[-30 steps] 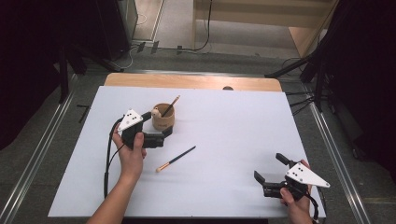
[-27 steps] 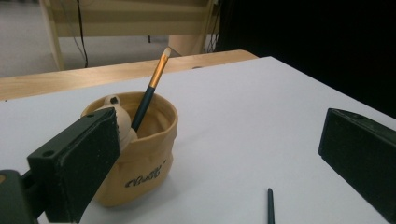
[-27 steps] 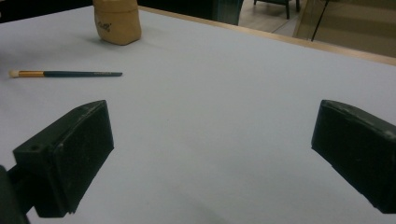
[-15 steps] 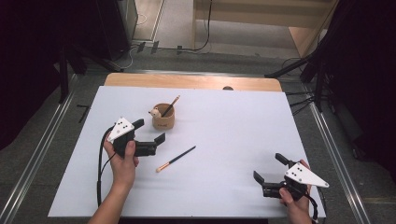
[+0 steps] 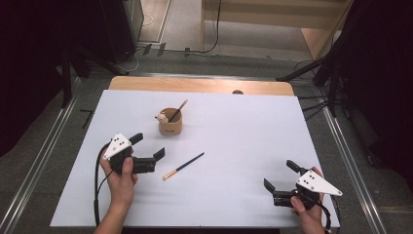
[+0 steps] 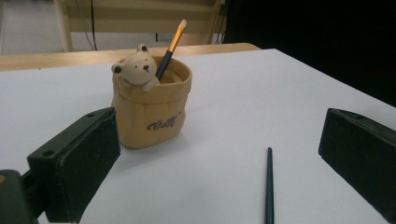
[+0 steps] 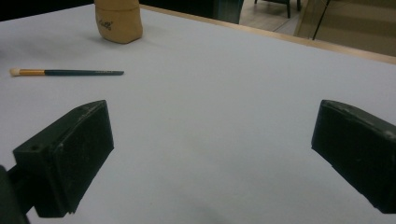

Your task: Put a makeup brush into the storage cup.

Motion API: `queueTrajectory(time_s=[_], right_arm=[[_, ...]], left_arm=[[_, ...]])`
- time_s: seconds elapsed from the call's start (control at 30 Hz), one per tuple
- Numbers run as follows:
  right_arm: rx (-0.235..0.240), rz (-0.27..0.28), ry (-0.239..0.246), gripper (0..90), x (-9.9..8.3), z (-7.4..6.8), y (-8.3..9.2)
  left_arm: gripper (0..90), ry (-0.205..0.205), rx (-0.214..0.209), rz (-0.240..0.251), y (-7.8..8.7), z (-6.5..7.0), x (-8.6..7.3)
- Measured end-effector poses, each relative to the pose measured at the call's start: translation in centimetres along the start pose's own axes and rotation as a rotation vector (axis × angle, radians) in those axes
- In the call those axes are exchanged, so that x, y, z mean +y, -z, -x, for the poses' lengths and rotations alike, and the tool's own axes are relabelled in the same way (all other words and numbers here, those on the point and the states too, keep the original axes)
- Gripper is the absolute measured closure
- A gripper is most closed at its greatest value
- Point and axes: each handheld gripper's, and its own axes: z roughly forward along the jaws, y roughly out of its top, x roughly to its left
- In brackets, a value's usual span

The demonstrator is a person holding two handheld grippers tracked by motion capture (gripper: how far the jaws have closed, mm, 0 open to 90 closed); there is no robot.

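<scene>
A tan pot with a small bear figure on its rim stands on the white table top, and one brush leans inside it. A second brush lies flat in front of the pot. My left gripper is open just left of the lying brush, nothing between its jaws. My right gripper is open near the front right of the table, over bare surface.
The white table top has a wooden strip along its far edge. Metal rails run along both sides. A black cable trails from the left gripper. Dark stands and cables sit on the floor beyond.
My left gripper has drawn back from the pot toward the front left of the table. The right gripper and both brushes have stayed put.
</scene>
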Motion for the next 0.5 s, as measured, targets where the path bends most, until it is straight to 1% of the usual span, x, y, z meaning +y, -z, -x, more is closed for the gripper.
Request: queueTrajectory(time_s=[0.1,0.2,0.27,0.37,0.4,0.5], right_arm=[[0.001,-0.001,-0.001,0.0,0.0,0.0,0.0],[0.001,-0.001,0.003,0.0,0.0,0.0,-0.1],[0.000,-0.003,0.001,0.0,0.0,0.0,-0.1],[0.000,-0.003,0.003,0.0,-0.1,0.0,-0.1],[0.000,-0.004,0.002,0.0,-0.1,0.0,-0.1],[0.001,-0.002,0.004,0.0,-0.1,-0.1,-0.2]], left_arm=[[0.0,-0.006,-0.003,-0.004,0.4,0.1,-0.5],[0.0,-0.024,-0.006,-0.011,0.8,0.2,-1.0],[0.0,-0.043,-0.004,-0.018,1.2,0.3,-1.3],[0.0,-0.033,-0.004,-0.020,1.7,0.0,-1.8],[0.0,-0.035,-0.004,-0.025,1.8,-0.2,-1.9],[0.0,-0.020,-0.003,-0.019,2.5,-0.5,-2.3]])
